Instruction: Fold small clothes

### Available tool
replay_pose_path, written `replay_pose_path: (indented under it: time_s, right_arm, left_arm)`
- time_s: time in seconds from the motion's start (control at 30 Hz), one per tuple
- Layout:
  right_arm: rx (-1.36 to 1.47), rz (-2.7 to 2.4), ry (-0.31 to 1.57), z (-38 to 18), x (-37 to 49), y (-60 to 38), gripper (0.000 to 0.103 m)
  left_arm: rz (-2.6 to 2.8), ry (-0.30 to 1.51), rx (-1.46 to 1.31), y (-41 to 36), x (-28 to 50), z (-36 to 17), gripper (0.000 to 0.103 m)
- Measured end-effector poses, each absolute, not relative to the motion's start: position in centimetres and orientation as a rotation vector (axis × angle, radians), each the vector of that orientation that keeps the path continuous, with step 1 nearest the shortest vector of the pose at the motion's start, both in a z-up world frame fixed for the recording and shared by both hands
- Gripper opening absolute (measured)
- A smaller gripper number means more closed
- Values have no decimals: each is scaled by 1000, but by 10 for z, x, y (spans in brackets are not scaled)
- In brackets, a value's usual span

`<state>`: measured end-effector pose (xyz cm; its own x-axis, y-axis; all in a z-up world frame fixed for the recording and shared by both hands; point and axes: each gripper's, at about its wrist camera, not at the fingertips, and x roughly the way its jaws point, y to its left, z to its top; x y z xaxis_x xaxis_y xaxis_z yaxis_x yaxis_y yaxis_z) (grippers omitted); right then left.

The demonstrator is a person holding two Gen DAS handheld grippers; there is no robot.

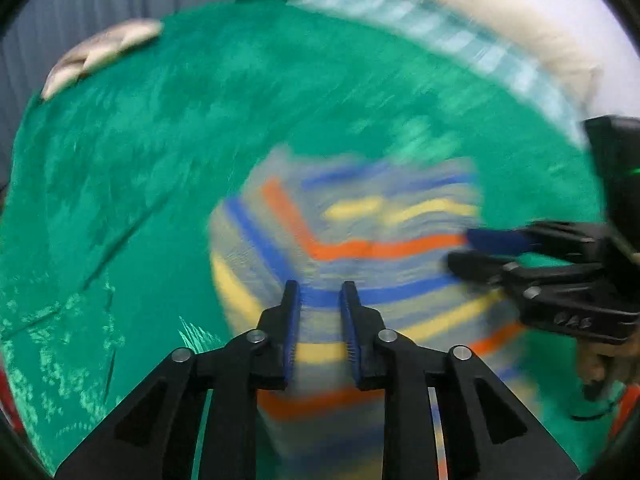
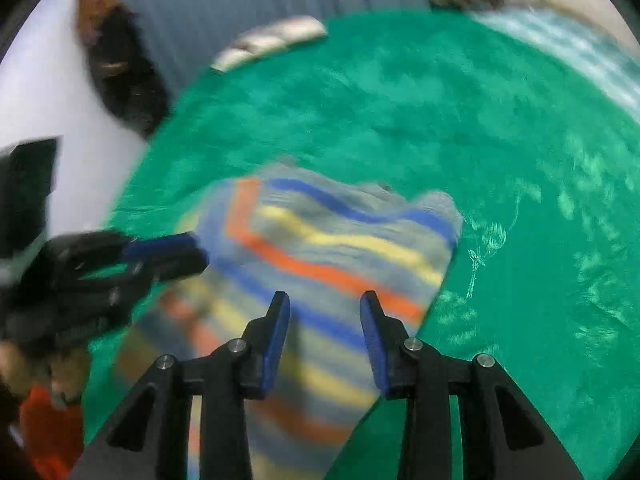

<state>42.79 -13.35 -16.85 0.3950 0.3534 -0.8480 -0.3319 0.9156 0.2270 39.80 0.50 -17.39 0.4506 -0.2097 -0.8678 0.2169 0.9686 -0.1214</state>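
A small striped garment (image 1: 360,240) in grey, blue, orange and yellow lies partly folded on a green bedspread (image 1: 160,160). My left gripper (image 1: 320,294) hovers over its near part. A narrow gap shows between the blue pads, with the cloth seen below them. In the right wrist view the left gripper (image 2: 198,248) has its tips at the left edge of the garment (image 2: 320,248). My right gripper (image 2: 325,300) stands open above the garment's middle with nothing pinched. In the left wrist view the right gripper (image 1: 460,248) reaches in at the garment's right edge. Both views are blurred.
A whitish folded cloth (image 2: 272,40) lies at the bedspread's (image 2: 480,120) far edge. A pale blue striped textile (image 1: 440,28) and a cream pillow (image 1: 520,32) border the far right. A dark brown object (image 2: 120,68) lies on the floor. A person's orange sleeve (image 2: 52,428) shows at lower left.
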Motion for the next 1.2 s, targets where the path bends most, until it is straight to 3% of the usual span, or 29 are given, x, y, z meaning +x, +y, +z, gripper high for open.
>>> replay_pose_path:
  time_s: [0.13,0.2,0.27,0.37,0.5,0.57,0.67,0.7,0.77,0.93,1.2]
  right_arm:
    - [30,376,1083,-181,436,-132,36]
    - [24,369,1062,-170,429,-134,36]
    - [28,379,1014,-149,411,-138,36]
    - [4,440,976,-132,366,-135,36]
    - [-63,486,1096,-170,306,-122,37]
    - [-93,429,1109,-185,278,-125,39]
    - [-36,402,1127,-172,247,-137,48]
    - [-24,386,1114,-164,236,-140,62]
    - [-35,352,1050,-147,218,-143,77]
    - [-7,318,991,-114,189,-150,77]
    - [35,111,862,-117,154,-172,84]
  left_arm:
    - [-277,1059,6,9,395,-164,13]
    - [-290,1028,10,13,375,-146,19]
    - [-319,1001,-4,21,354,-136,31]
    - [-326,1020,-7,28,313,-141,42]
    - [-245,1136,37,32,280,-181,49]
    - [-205,1131,8,40,264,-174,67]
    - [-148,1104,8,45,244,-154,78]
    - [-139,1081,12,45,237,-145,80]
    - [-124,1050,21,43,230,-133,84]
    - [-111,1026,12,40,216,-117,89]
    - [-241,1045,-177,-10,164,-159,91]
